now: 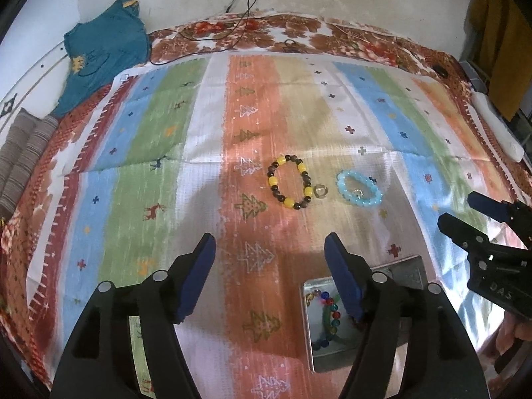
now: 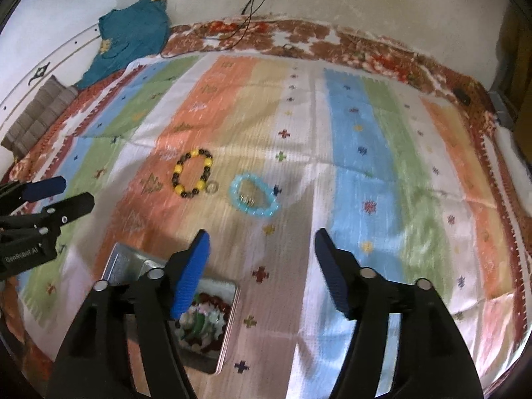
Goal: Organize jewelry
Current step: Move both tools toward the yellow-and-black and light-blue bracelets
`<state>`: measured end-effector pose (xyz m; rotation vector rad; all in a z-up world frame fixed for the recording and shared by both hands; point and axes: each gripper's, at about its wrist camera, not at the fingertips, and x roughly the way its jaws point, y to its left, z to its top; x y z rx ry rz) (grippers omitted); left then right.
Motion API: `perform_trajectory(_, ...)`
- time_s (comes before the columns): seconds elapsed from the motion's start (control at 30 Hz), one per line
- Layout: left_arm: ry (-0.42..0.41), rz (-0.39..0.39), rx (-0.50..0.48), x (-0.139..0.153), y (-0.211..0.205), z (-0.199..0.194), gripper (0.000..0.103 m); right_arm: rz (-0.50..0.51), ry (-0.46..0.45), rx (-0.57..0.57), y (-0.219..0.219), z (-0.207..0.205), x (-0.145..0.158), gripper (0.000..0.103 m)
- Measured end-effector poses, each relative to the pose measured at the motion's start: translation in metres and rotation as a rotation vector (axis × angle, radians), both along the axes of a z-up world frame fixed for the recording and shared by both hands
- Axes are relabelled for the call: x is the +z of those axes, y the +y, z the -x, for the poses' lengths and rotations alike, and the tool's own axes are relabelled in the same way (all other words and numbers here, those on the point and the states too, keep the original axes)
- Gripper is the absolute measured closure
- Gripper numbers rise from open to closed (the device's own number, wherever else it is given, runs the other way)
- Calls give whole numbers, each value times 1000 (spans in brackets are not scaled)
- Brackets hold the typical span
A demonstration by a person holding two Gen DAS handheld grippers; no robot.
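Observation:
On the striped cloth lie a yellow-and-dark bead bracelet, a small clear ring beside it, and a light blue bead bracelet with a small metal piece inside its loop. An open metal tin holds several bead bracelets. My left gripper is open and empty, well short of the bracelets, its right finger over the tin. My right gripper is open and empty too, its left finger over the tin. The right gripper shows at the left view's edge, the left gripper at the right view's edge.
The tin's lid lies beside it. A teal garment and a folded grey cloth lie at the bed's far left. Black cables hang down the wall onto the floral bedsheet.

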<state>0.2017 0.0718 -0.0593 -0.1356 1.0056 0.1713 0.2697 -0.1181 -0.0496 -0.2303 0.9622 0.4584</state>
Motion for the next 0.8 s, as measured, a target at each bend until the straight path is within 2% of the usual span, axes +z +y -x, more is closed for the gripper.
perform_trajectory(0.17,-3,-9,3,-6,3,-12,24,11,33,-8,2,-11,-11,34)
perform_trajectory(0.4,20,-12,13,-18,13,-27,12,-23,52,-48,-4,-27,-18,27)
perform_trajectory(0.57,14,-14,33,-21,20,-33,9,-38,59,-64,-2,-41,-23,21)
perform_trajectory(0.8,22,-29,32,-31,28,-46,6,3,71,-60,4,-54,-40,14)
